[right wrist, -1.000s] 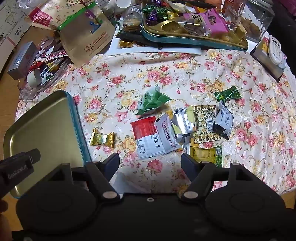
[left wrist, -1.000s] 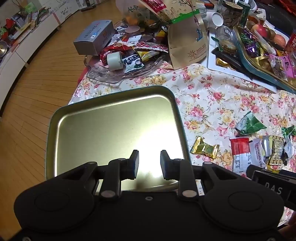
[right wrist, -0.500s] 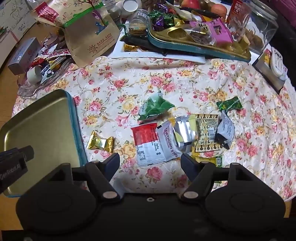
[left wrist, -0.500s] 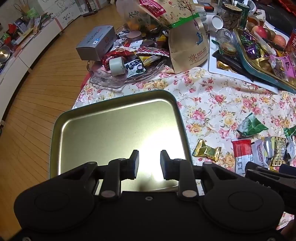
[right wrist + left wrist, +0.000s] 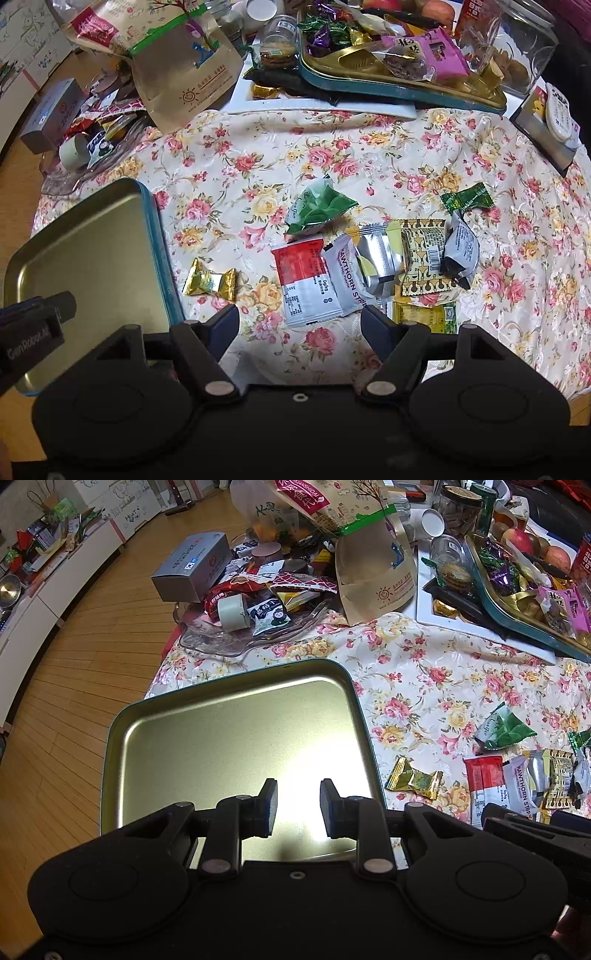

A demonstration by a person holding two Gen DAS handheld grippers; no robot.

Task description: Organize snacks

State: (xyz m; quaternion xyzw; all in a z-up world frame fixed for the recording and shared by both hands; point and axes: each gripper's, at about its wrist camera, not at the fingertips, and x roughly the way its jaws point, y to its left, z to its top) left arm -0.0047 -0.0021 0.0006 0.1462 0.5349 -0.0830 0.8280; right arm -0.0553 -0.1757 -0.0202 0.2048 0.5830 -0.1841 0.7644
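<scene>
The snacks [image 5: 373, 258] lie in a loose cluster on the floral cloth [image 5: 369, 147], just right of an empty gold tray [image 5: 236, 738] that sits at the table's left edge. A gold candy [image 5: 210, 282] lies alone between tray and cluster. The left gripper [image 5: 298, 805] hovers over the tray, jaws apart, gripping nothing. The right gripper [image 5: 301, 325] hangs above the cluster's near edge, jaws spread wide and empty.

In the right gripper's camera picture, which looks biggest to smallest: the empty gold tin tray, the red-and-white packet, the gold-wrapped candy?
1. Gold tin tray, though it sits nearer the camera, which enlarges it.
2. Red-and-white packet.
3. Gold-wrapped candy.
</scene>
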